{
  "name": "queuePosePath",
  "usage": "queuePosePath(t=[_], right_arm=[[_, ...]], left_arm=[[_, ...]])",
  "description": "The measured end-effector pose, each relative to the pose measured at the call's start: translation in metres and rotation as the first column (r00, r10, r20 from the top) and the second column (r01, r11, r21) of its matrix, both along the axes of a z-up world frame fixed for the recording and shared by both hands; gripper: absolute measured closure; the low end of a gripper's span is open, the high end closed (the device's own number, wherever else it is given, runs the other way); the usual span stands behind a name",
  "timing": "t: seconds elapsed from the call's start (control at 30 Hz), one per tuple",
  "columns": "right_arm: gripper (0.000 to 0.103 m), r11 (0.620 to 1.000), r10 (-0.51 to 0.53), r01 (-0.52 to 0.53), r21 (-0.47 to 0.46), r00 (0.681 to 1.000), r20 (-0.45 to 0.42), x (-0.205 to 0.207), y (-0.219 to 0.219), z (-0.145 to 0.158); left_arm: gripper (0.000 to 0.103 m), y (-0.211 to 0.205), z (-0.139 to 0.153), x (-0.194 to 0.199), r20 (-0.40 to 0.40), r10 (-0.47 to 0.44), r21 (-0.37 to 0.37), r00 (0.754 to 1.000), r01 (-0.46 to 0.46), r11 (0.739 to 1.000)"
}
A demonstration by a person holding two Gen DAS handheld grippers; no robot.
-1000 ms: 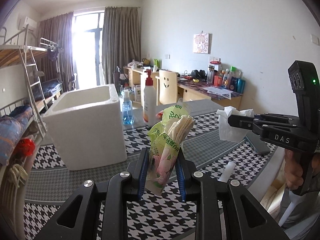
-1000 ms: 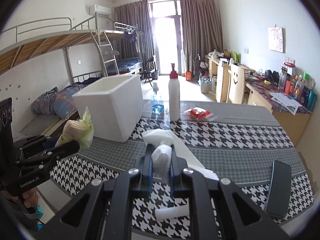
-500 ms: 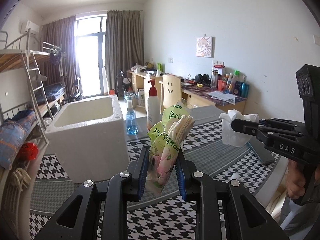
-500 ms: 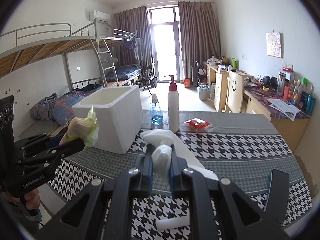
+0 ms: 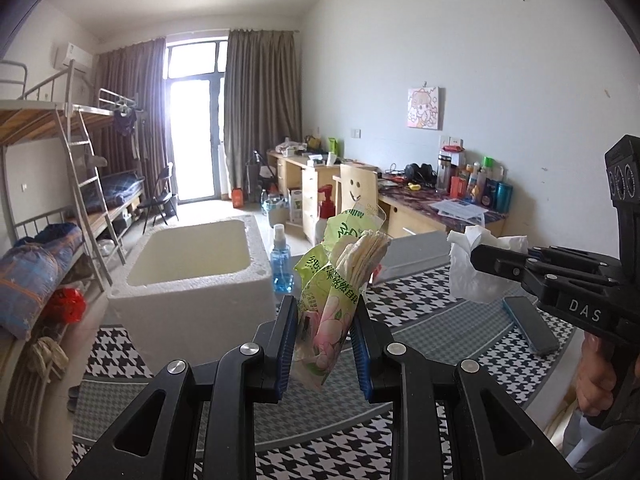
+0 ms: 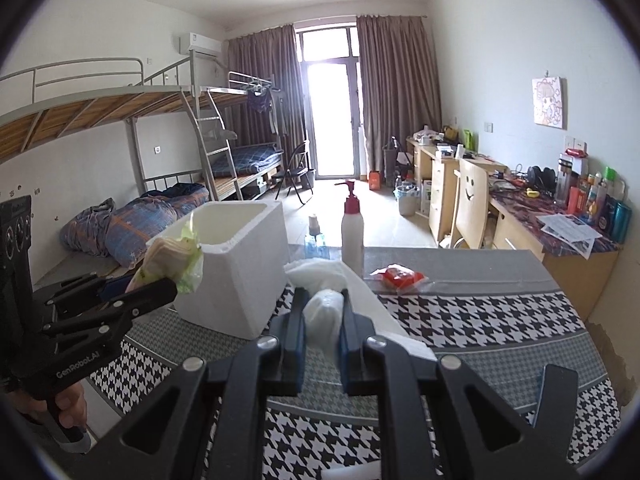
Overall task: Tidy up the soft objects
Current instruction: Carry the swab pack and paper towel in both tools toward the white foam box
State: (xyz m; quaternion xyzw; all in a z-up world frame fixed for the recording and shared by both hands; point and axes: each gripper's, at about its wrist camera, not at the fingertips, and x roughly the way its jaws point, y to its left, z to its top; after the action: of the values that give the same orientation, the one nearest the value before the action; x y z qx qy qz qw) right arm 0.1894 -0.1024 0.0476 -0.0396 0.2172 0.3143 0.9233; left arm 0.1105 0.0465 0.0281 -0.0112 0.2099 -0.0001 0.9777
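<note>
My left gripper (image 5: 323, 344) is clamped on a green packet of tissues (image 5: 340, 292), blue pads pressing both its sides, and the packet stands nearly upright with its torn top fanning open above the fingers. It hangs clear of the tabletop (image 5: 200, 404), over the checked cloth near the front edge. My right gripper (image 6: 323, 334) is squeezed tight on a crumpled white tissue (image 6: 325, 312), which bulges up between the pads and trails off to the right. From the left camera I see that same tissue (image 5: 476, 268) hanging off the right gripper's tips (image 5: 486, 260), held up over the right side of the tabletop, with my hand (image 5: 598, 376) on the handle below. A dark phone (image 5: 528, 326) lies flat just under it, near the right edge.

Further back, the white foam box (image 5: 192, 280) sits toward the left edge, open at the top; I can't see its bottom. Just beside its far right corner stands a blue spray bottle (image 5: 281, 260), and next to that a white pump bottle (image 6: 352, 232) with a red top. A small red packet (image 6: 398, 274) lies near the far edge, to the right of the bottles.
</note>
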Motion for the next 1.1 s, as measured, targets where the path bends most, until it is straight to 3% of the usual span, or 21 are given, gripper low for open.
queuePosePath(t=[0.77,1.1], right_arm=[[0.087,1.000,-0.009,0.010,-0.022,0.998,0.069,0.014,0.027,0.023],[0.087,0.999,0.016,-0.014,-0.034,0.998,0.058,0.023,0.046,0.027]], left_arm=[[0.075,0.018,0.018,0.024,0.040,0.041,0.021,0.998,-0.042,0.999],[0.075,0.029,0.023,0.034,0.049,0.091,0.011,0.995,-0.091,0.996]])
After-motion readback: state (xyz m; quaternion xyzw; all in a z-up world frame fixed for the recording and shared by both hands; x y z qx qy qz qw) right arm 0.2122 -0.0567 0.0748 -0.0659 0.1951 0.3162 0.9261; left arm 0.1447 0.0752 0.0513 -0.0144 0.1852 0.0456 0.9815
